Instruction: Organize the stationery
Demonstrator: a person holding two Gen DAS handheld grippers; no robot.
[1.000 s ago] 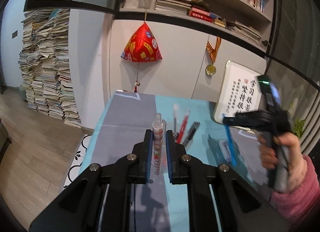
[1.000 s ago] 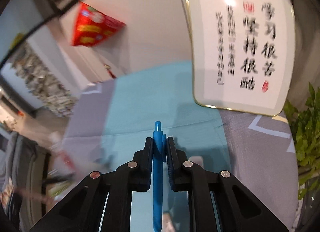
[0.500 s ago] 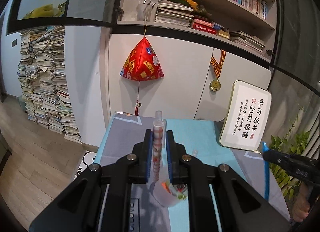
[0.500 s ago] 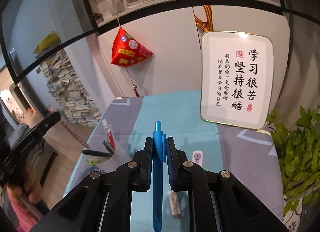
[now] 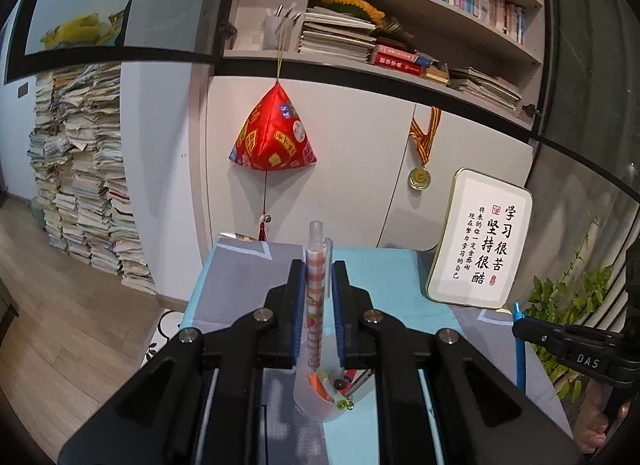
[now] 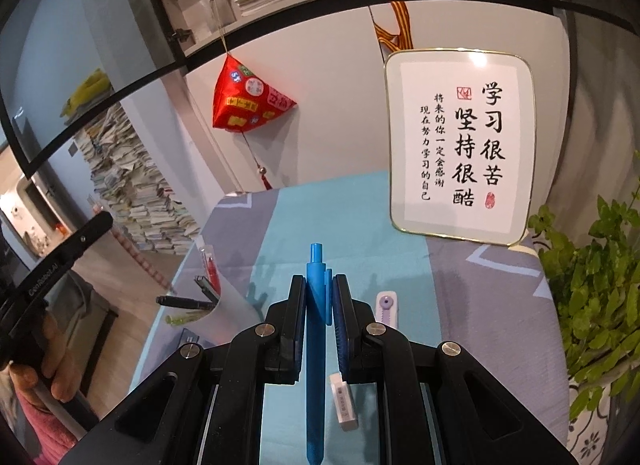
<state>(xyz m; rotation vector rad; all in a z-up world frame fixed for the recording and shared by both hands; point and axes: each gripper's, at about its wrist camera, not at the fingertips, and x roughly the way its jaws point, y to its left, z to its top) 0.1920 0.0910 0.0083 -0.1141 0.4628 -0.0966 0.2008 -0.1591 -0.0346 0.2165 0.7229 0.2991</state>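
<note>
**Both tools loaded, pens carried above the pen cup**

Left tool (image 5: 316,297): jaws closed on a clear-barrelled pen with an orange check insert (image 5: 315,305), clamped mid-barrel, clicker end up. Its lower tip hangs just over the mouth of the translucent pen cup (image 5: 320,401), which stands on the surface (image 5: 240,273) covered in grey and teal cloth. The cup already holds several pens; orange, red and green bits show at its rim.

Right tool (image 6: 320,301): jaws closed on a blue click pen (image 6: 316,345), gripped on the upper barrel beside the clip, the long lower end hanging free. Seen from this side, the cup (image 6: 224,301) sits to the left, well apart from the blue pen.

Left loose on the cloth: a white eraser (image 6: 343,397) and a small purple-and-white item (image 6: 387,307), probably a correction tape, though the view is too coarse to be sure.

Handling notes:
- Pens are light, rigid, smooth plastic. A mid-barrel hold keeps them from swinging; a grip near one end lets the pen pivot between the pads.
- The clip side is uneven, so plain barrel is the better seat.
- The cup looks thin and light; a pen dropped in at a slant could tip it.
- The eraser is soft and grippy; take it across its short sides.
</note>
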